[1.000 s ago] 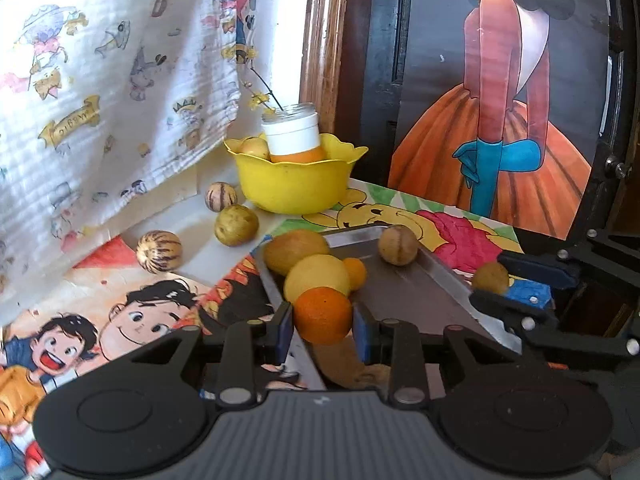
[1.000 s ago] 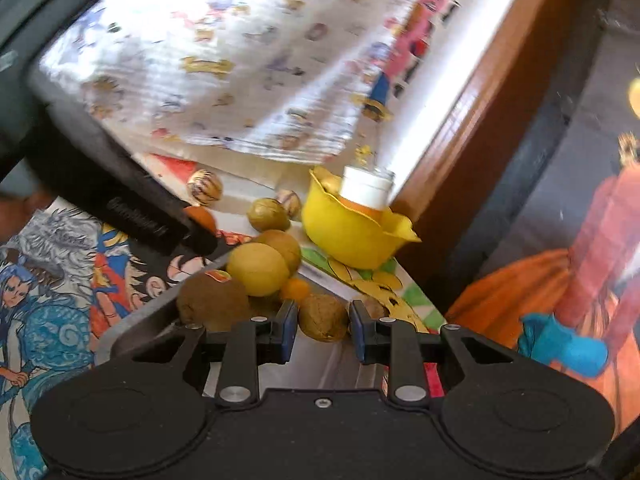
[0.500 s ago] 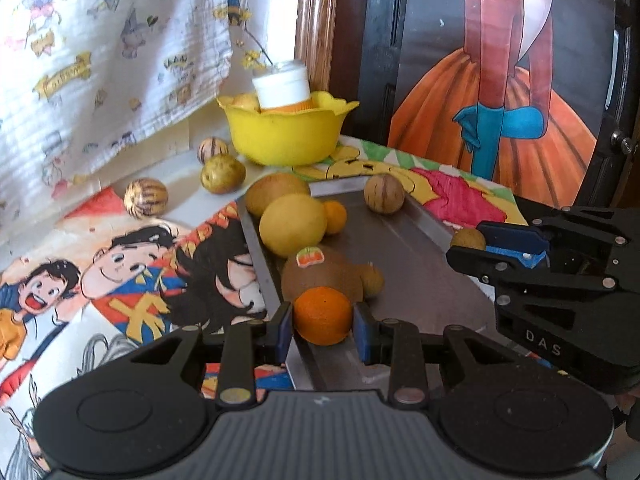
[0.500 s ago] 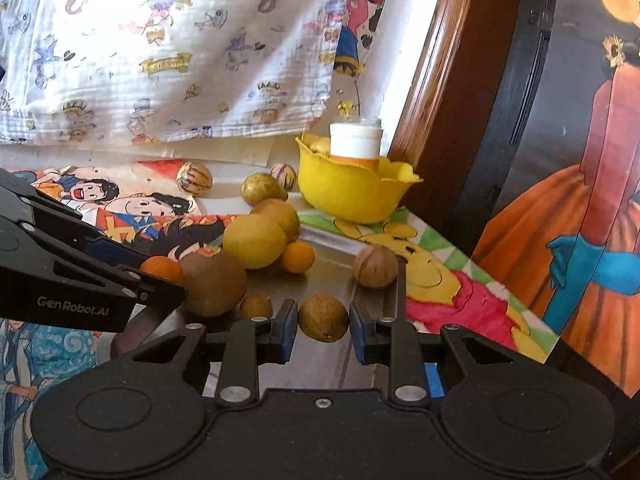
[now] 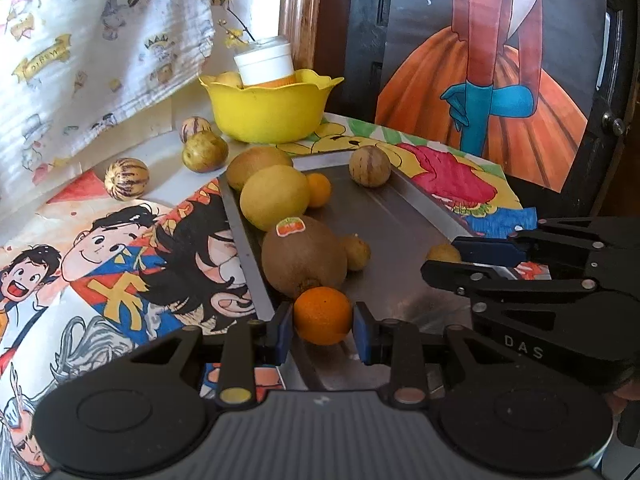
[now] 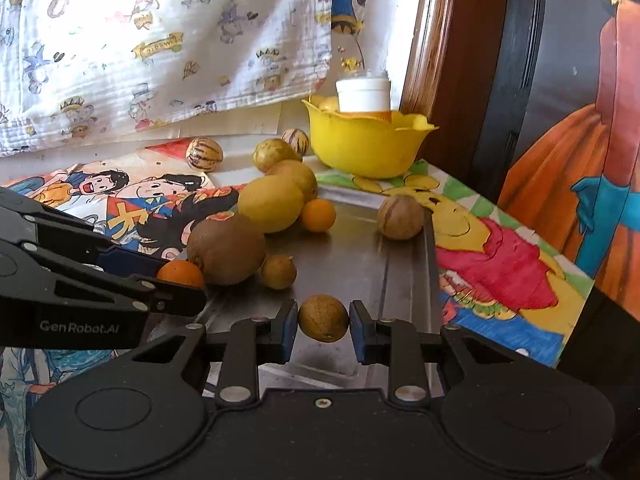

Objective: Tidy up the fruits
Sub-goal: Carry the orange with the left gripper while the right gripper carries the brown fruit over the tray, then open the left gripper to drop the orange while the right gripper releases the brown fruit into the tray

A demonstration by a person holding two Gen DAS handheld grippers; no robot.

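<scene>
Gripping an orange (image 5: 322, 315) in your left gripper (image 5: 322, 330) at the tray's (image 5: 400, 216) near left edge; your right gripper (image 6: 323, 330) clamps a brown fruit (image 6: 323, 323) mid-tray.

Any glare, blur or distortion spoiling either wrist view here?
Left wrist: sharp, fisheye bends the edges, dark corners, mild sheen on the metal tray. Right wrist: sharp too, the window strip behind the white-lidded jar is blown out.
</scene>
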